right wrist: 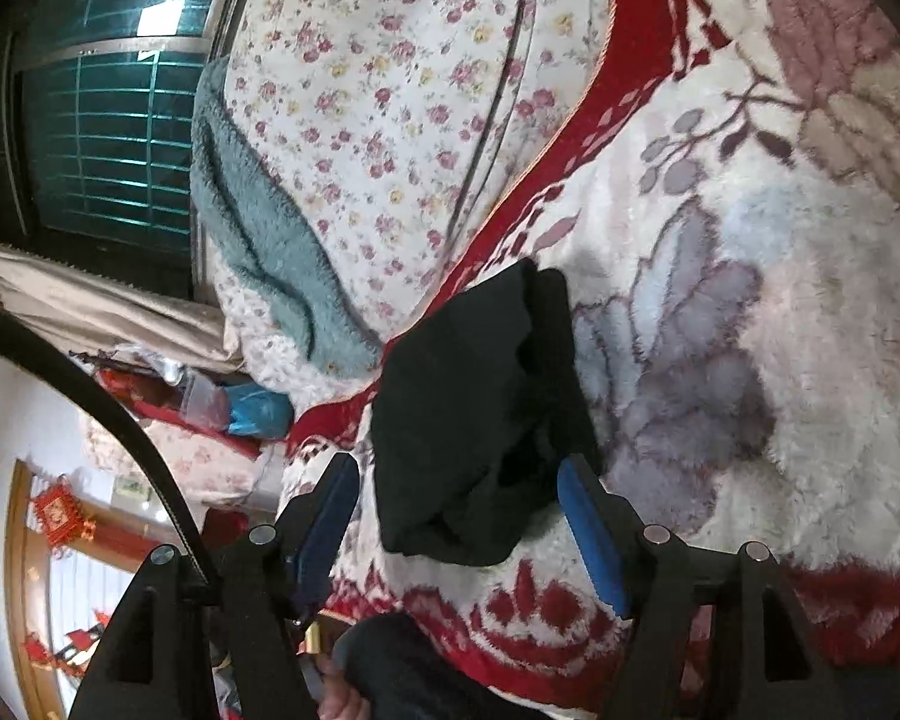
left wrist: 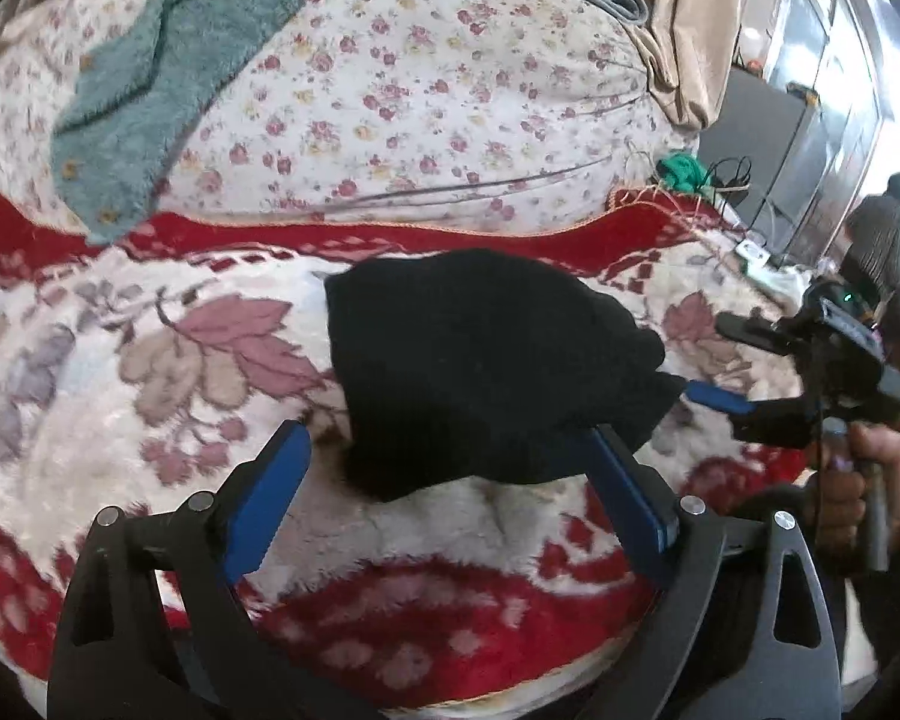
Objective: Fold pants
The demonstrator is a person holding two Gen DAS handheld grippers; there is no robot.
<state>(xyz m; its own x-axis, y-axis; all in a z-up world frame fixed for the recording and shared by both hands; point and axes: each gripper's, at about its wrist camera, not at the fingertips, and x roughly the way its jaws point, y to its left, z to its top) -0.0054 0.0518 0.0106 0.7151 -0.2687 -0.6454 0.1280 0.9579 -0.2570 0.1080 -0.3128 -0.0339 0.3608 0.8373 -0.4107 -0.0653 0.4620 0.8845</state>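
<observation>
- The black pants [left wrist: 480, 366] sit folded into a compact bundle on the fluffy red-and-white flowered blanket [left wrist: 150, 396], just short of its red border.
- Left gripper [left wrist: 444, 480] hovers low at the bundle's near edge, blue fingers [left wrist: 270, 498] spread wide. The right-hand finger tip touches or slips under the black cloth; the other stands clear of it. Nothing pinched.
- Right gripper [right wrist: 459, 501], seen from its own camera rolled sideways, has its jaws flung wide too, straddling the near end of the bundle [right wrist: 480, 414]. No pad presses on the cloth.
- In the left view that right gripper [left wrist: 726, 360] pokes in from the side, one blue finger tip at the pants' edge, and the hand [left wrist: 864, 480] grips its handle.
- Behind the blanket: a rose-print quilt [left wrist: 402, 96] with a teal fleece [left wrist: 168, 60] draped over it.
- A person [left wrist: 882, 228] stands far off in the room.
</observation>
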